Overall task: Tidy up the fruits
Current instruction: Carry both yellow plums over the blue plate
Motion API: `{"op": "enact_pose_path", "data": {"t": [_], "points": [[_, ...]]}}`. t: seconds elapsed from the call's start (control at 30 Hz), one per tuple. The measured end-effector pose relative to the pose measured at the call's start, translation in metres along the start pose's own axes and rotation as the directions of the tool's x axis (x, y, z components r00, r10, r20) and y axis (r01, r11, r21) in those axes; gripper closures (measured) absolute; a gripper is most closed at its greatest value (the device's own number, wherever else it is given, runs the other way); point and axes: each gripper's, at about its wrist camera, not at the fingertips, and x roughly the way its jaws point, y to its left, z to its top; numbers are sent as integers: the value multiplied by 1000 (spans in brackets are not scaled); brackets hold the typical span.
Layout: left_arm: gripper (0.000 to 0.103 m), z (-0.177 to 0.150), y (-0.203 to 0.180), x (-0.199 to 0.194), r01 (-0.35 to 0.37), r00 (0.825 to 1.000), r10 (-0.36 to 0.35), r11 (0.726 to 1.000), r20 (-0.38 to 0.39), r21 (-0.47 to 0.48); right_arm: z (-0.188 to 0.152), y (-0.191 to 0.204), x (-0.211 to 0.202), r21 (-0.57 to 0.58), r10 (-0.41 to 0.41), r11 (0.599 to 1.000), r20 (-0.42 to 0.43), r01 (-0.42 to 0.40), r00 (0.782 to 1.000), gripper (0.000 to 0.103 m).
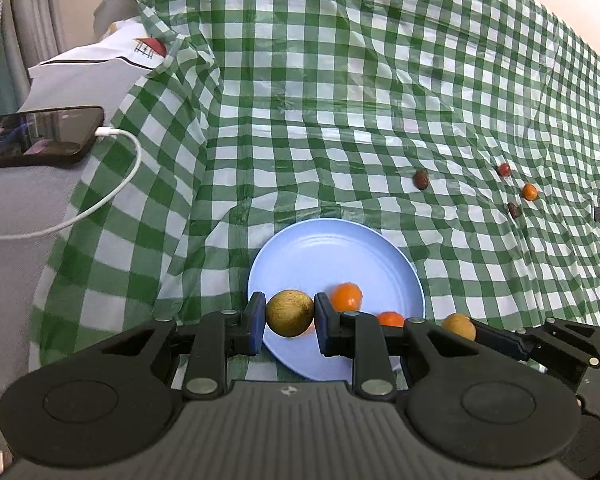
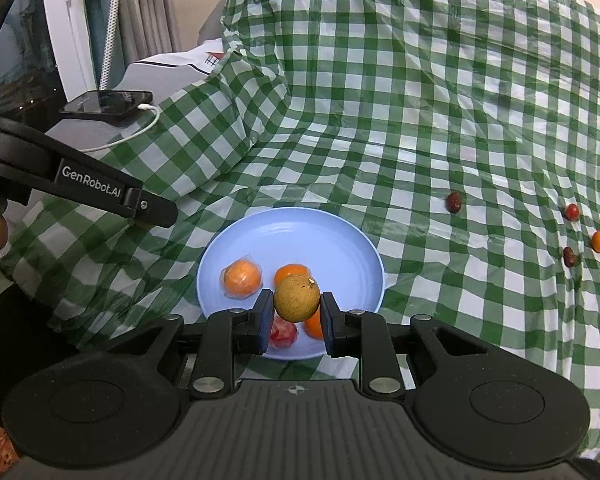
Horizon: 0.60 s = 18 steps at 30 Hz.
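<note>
Bare checked cloth (image 1: 340,100) across upper frame; blue plate (image 1: 320,248) at lower centre, rim clear at top. Left claw (image 1: 290,320) narrow, gripping brown fruit (image 1: 290,313) over plate. Right claw (image 2: 296,306) likewise clamped on second brown fruit (image 2: 297,298) (oranges (image 2: 242,279) beneath).

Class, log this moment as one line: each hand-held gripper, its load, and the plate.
left hand-held gripper: holds brown fruit | right hand-held gripper: holds brown fruit | plate: oranges
</note>
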Motion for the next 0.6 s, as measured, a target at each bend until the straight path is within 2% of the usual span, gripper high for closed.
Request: {"op": "enact_pose_path", "data": {"t": [0.6], "points": [[75, 18, -4, 86, -17, 995, 21, 999, -97, 44, 8, -13, 71, 20, -2, 1000, -97, 4, 995, 77]]}}
